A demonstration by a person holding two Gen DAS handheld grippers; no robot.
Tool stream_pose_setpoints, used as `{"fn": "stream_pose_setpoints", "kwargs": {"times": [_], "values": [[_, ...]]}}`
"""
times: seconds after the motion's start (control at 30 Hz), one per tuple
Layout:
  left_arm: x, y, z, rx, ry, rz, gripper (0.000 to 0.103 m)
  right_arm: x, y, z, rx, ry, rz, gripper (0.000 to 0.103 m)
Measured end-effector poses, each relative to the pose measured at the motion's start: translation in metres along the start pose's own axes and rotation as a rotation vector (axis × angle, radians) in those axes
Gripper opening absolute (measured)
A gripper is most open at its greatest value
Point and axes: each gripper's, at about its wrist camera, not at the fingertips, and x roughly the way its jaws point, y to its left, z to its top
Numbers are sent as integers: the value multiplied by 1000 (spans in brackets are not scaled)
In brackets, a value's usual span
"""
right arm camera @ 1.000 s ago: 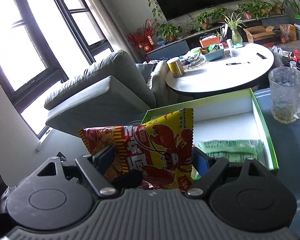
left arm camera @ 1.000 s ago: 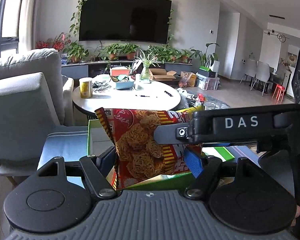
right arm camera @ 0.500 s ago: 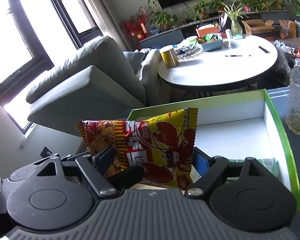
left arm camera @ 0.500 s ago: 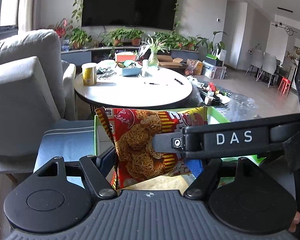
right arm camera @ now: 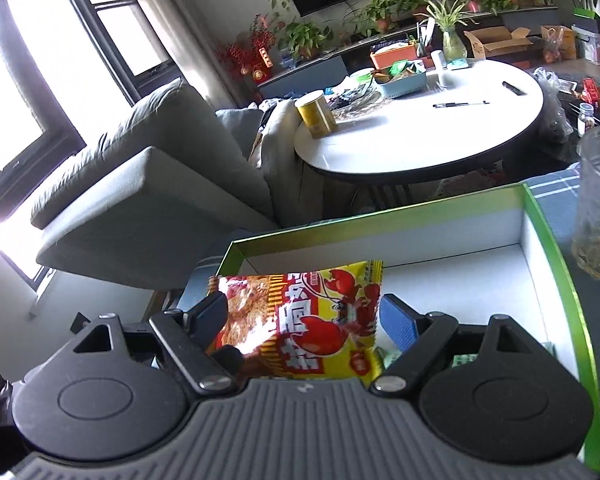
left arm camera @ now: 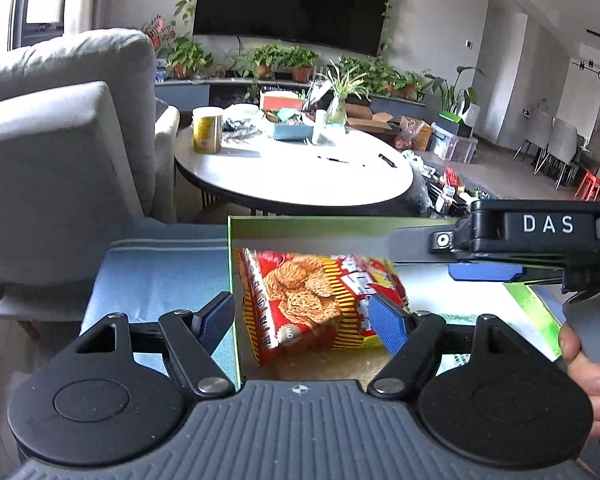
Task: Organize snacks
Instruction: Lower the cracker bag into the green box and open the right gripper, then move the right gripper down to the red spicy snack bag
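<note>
While inside box [left arm camera: 236, 264] | snack packet [left arm camera: 320, 304] between left fingers [left arm camera: 388, 330], seemingly untouched

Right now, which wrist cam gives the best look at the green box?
Right wrist view: the green box shows its far wall, right wall and most of the white floor, with the snack bag at its near left. The left wrist view shows only its left wall and far edge, the rest blocked by the right gripper.
</note>
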Motion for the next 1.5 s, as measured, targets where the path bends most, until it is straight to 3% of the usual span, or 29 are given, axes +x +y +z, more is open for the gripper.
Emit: {"fn": "stream_pose_setpoints", "kwargs": {"times": [0.4,0.63,1.0,1.17,1.33,1.5], "values": [[-51,-19,1,23,-57,3,72,-57,6,-1,-39,-66,4,77],[-82,-30,-16,35,-75,-12,77,-90,4,-15,-45,-86,24,77],[-95,-21,-72,-16,35,16,77,-122,-4,-45,-48,-73,41,77],[-91,-13,-102,-50,103,24,76,-117,8,-72,-23,21,115,77],[-94,-9,-118,-54,125,38,69,-94,30,-95,14,128,193,77],[-95,-1,-123,-75,123,30,63,-66,44,-111,64,226,210,76]]}}
